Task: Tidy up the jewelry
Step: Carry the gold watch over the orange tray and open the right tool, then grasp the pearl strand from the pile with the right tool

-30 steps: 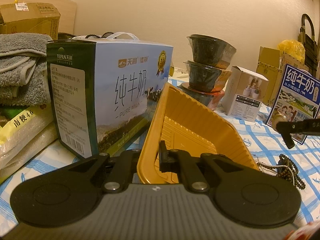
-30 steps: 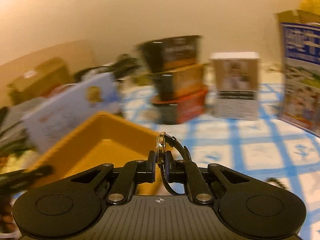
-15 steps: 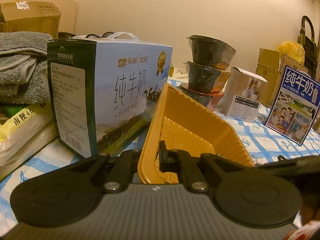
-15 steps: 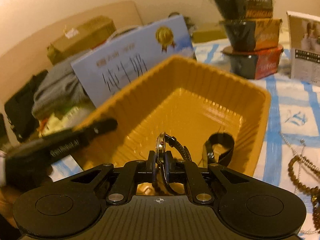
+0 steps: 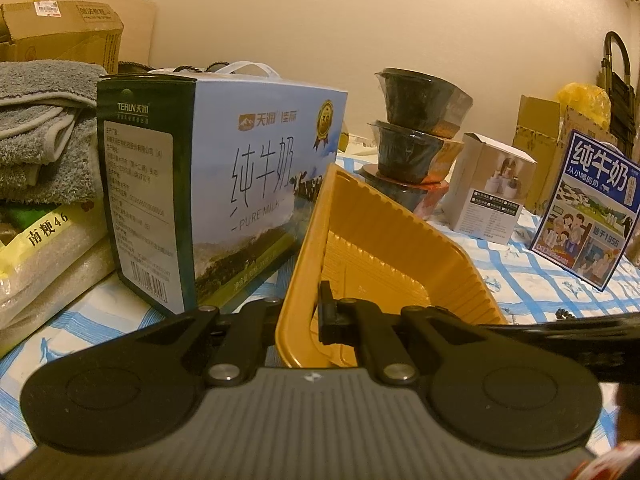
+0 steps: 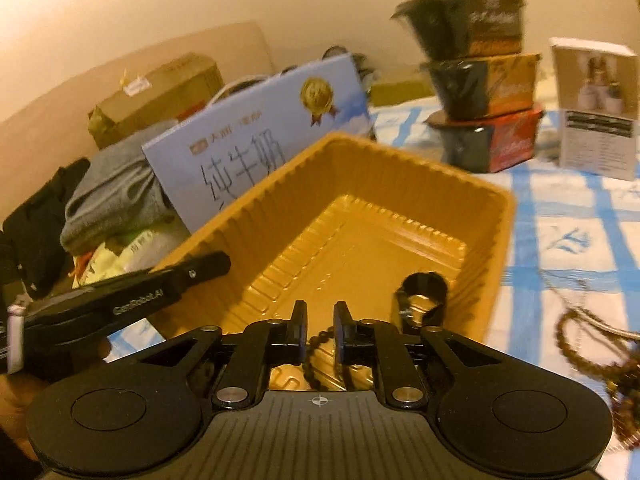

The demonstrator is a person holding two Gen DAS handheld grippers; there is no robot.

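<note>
The left tool (image 5: 318, 316) is closed tight on the near wall of the yellow tray (image 6: 496, 248), one finger outside and one inside, and it holds the tray tilted up on the worktop (image 6: 568, 216), which has a blue checked cloth. The right tool (image 6: 320, 334) stands over the near part of the tray and its jaws are opening; the pads do not press on anything, and only a short piece of a dark bead string (image 6: 316, 350) shows in the gap below them, lying on the tray floor. A watch (image 6: 422, 300) with a black strap lies inside the tray near its right wall, so I judge that this piece is already put away. The task seems to be in the middle: at least the watch and the dark beads are in the tray, but a brown bead bracelet (image 6: 580, 328) and a thin chain (image 6: 560, 284) lie on the cloth to the right of the tray, outside it. These are left to collect, and how many more pieces lie beyond the frame edge I cannot tell. The milk carton (image 5: 256, 184) stands just behind the tray and takes no part in the task.
</note>
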